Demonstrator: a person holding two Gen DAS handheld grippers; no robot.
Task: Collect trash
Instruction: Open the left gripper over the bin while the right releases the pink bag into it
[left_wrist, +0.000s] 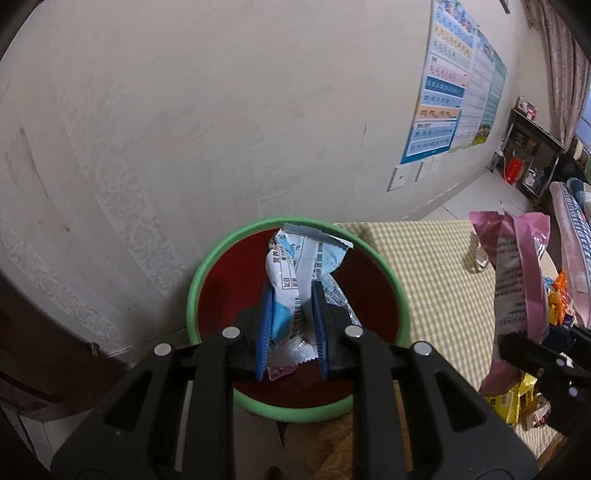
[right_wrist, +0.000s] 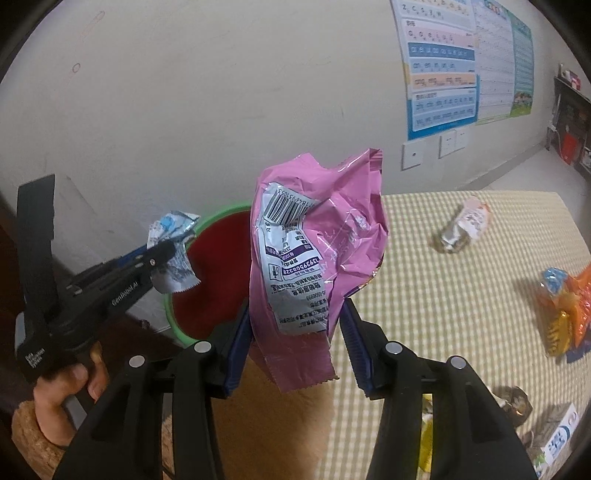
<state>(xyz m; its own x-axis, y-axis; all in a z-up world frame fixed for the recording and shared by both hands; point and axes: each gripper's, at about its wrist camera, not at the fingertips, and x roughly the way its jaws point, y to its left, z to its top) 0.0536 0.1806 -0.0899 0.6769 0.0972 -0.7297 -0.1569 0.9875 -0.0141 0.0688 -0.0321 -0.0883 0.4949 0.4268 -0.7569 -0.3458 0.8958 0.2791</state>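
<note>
My left gripper (left_wrist: 291, 291) is shut on a crumpled blue-and-white wrapper (left_wrist: 295, 266) and holds it over a red bin with a green rim (left_wrist: 207, 266). In the right wrist view the left gripper (right_wrist: 168, 254) holds that wrapper (right_wrist: 171, 225) above the bin (right_wrist: 218, 214). My right gripper (right_wrist: 295, 314) is shut on a large pink snack bag (right_wrist: 332, 229), held upright just right of the bin. The pink bag also shows in the left wrist view (left_wrist: 517, 266).
A table with a yellow checked cloth (right_wrist: 461, 314) carries more trash: a pale pink wrapper (right_wrist: 465, 225), orange and blue packets (right_wrist: 565, 306) at the right, and wrappers (right_wrist: 554, 424) near the front. A wall (left_wrist: 221, 110) stands close behind the bin.
</note>
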